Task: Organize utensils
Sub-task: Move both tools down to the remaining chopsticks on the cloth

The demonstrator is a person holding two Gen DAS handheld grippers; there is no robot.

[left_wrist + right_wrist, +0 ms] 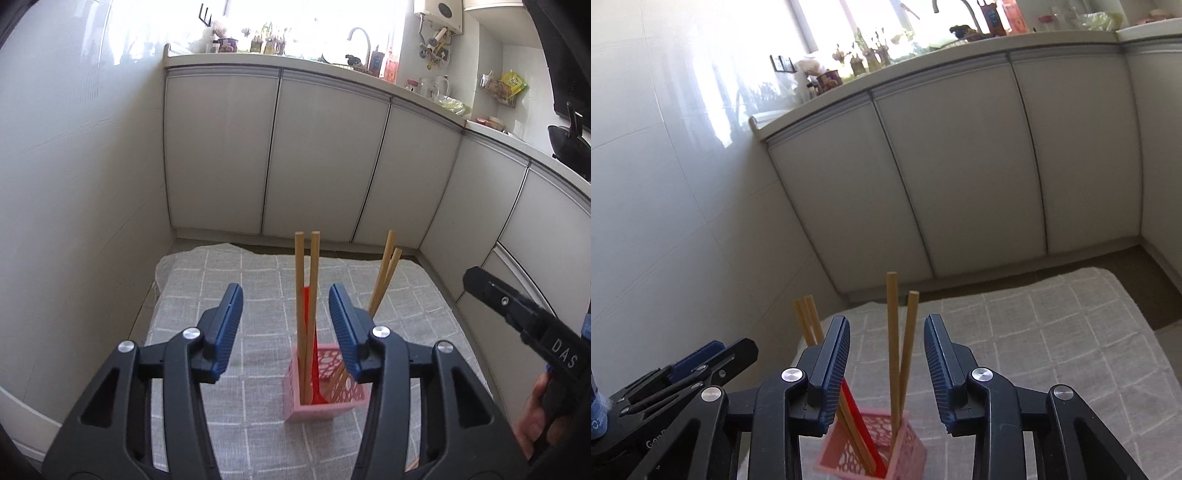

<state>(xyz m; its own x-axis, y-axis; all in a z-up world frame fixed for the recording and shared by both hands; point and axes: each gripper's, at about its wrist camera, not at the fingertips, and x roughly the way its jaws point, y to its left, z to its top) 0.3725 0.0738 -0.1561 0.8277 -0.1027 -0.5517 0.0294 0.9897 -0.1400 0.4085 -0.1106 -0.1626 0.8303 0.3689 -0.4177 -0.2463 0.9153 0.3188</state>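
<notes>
A pink perforated basket [325,402] stands on a grey checked cloth [258,280]. It holds two pairs of wooden chopsticks [308,295] and a red utensil [316,354], all upright or leaning. My left gripper [286,317] is open and empty, above and just behind the basket. In the right wrist view the basket [905,443] sits below my right gripper [886,365], which is open and empty, with one chopstick pair [897,350] rising between its fingers without touching them. The right gripper also shows in the left wrist view [524,317].
White cabinet doors [325,158] and a dark floor strip lie beyond the cloth. A white wall [74,184] runs along the left. A worktop with a tap [360,40], bottles and jars is above the cabinets.
</notes>
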